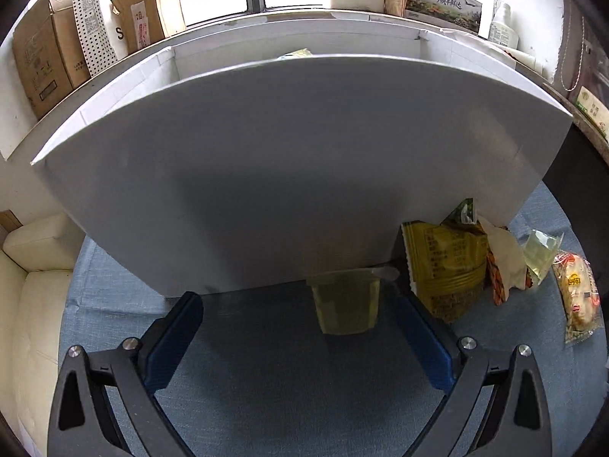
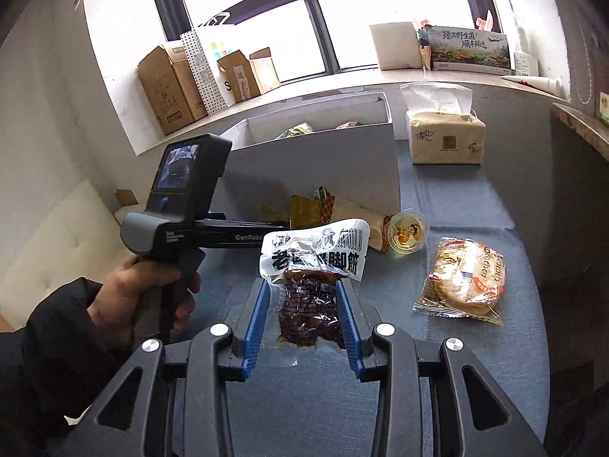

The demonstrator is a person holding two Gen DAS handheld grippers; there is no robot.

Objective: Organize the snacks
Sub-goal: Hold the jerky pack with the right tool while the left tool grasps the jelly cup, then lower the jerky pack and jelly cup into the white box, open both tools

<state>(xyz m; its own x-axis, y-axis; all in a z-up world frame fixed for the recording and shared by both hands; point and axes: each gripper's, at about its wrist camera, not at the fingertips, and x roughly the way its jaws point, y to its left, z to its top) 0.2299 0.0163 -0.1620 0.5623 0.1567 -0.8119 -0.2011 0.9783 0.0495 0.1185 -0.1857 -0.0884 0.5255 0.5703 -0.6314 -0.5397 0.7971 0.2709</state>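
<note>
Blue cloth (image 2: 475,198) covers the work surface, which is set below a bright window sill loaded with cardboard boxes (image 2: 167,87).

The right gripper (image 2: 302,318) is clamped on a vacuum-sealed meat snack pack (image 2: 310,285). The pack is pinched at its dark lower half by both blue pads (image 2: 255,320), and the white printed header is left projecting forward. This hold appears chosen so that the pack can be carried header-first toward the white box (image 2: 342,160), which is judged to be the collection container, since some packets are already visible inside it.

The left gripper (image 1: 300,316) is held spread wide with nothing between its fingers. It is lowered close to the cloth, directly facing the near wall of the white box (image 1: 285,171). A clear jelly cup (image 1: 346,301) lies just ahead of it, against the foot of that wall, and is judged to be the next item intended for pickup.

Remaining snacks are grouped to the right of the box front: a yellow packet (image 1: 445,266), a second jelly cup (image 2: 407,234) and a wrapped round cake (image 2: 466,282). A tissue pack (image 2: 445,137) is placed beside the box, well apart from the snacks.
</note>
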